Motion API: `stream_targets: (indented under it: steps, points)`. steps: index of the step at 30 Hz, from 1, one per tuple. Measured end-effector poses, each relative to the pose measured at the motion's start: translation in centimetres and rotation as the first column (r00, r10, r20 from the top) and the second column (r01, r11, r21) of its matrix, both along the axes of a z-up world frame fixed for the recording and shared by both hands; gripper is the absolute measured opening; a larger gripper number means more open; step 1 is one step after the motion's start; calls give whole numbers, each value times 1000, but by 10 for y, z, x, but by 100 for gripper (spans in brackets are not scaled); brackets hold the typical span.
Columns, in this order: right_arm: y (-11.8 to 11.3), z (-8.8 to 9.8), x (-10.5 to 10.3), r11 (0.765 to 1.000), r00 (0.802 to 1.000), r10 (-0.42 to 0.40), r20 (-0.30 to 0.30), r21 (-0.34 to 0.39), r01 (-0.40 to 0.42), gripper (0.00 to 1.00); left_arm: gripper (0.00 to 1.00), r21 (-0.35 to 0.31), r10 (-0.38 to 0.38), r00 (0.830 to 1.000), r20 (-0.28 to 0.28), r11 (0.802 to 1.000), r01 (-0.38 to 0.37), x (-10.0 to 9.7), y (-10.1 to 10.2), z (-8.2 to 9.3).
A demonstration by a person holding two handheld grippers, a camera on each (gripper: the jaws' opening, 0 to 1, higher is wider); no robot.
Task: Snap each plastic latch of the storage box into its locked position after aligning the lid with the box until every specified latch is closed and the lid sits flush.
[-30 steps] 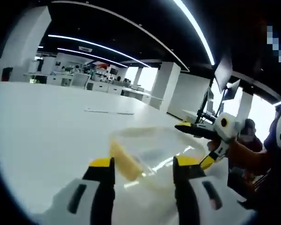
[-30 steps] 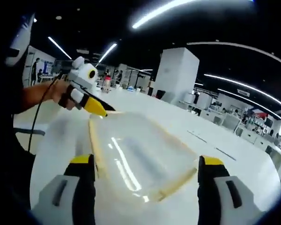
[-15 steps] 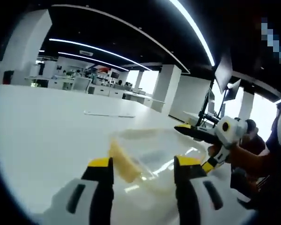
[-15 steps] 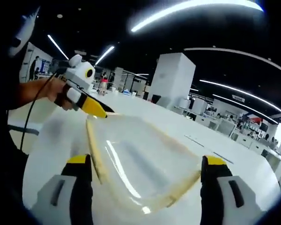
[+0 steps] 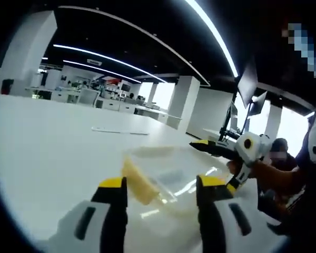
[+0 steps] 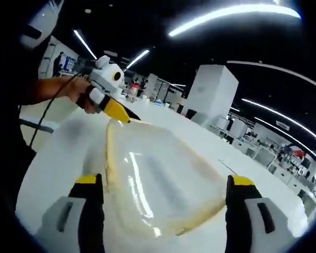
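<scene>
The clear storage box with its pale yellow trim lies on the white table, and everything else is placed against it here.

In the right gripper view, the right gripper has its jaws spread wide, one on each side of the box's near end; the box's near edge sits between the two yellow-tipped jaws, and neither jaw can be seen touching it. The lid looks seated on the box, its clear top catching a streak of light. At the box's far corner, the left gripper, held in a person's hand, has its dark tips at the yellow rim; whether those tips are spread or closed cannot be told.

In the left gripper view, the left gripper shows its jaws moderately apart with the box just beyond them and a yellow latch lying between the jaw tips, contact unclear. On the far side of the box, the right gripper reaches in over its rim.
</scene>
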State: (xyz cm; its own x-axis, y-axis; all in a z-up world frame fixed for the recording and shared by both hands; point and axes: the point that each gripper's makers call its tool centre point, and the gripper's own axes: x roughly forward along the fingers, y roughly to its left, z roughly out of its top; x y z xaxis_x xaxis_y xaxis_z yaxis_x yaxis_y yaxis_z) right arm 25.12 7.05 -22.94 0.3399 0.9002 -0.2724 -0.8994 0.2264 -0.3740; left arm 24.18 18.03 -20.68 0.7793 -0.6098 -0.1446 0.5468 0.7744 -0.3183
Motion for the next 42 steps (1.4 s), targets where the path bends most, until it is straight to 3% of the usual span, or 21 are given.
stream_targets:
  steps: [3, 6, 8, 12, 16, 18, 20, 25, 30, 33, 38, 42]
  points:
    - [2, 5, 1, 995, 993, 98, -62, 27, -96, 97, 51, 13, -14, 999, 38, 1000, 13, -2, 0, 2]
    - [3, 8, -4, 975, 968, 219, -118, 50, -215, 100, 48, 47, -40, 993, 107, 998, 35, -7, 0, 6]
    - [0, 2, -6, 955, 950, 291, -113, -24, -295, 100, 47, 70, -53, 991, 122, 997, 45, -10, -1, 7]
    - [-5, 0, -3, 932, 931, 342, -132, -77, -353, 100, 49, 76, -67, 990, 120, 995, 58, -12, -1, 5]
    - [-9, -3, -3, 898, 905, 400, -141, -134, -418, 100, 62, 109, -116, 983, 141, 989, 101, -19, -6, 2]
    - [-12, -6, -1, 881, 896, 421, -138, -172, -440, 100, 67, 195, -175, 971, 163, 970, 143, -24, -11, -4]
    - [-13, -8, 1, 866, 887, 438, -149, -197, -461, 100, 71, 263, -206, 968, 140, 951, 164, -29, -12, -14]
    - [-16, -7, 1, 840, 863, 481, -156, -198, -505, 100, 72, 258, -181, 967, 180, 957, 131, -26, -14, -12]
    - [-16, -7, 1, 822, 849, 504, -160, -213, -528, 100, 85, 344, -206, 945, 255, 932, 110, -24, -25, -15]
    - [-17, -7, 1, 810, 838, 522, -162, -215, -546, 100, 86, 390, -203, 938, 280, 917, 82, -22, -27, -19]
    - [-21, -7, 15, 794, 834, 529, -157, -256, -552, 100, 85, 400, -176, 936, 305, 916, 42, -19, -29, -20]
    - [-21, -7, 12, 751, 781, 586, -214, -218, -623, 100, 80, 405, -131, 932, 339, 914, -19, -14, -28, -20]
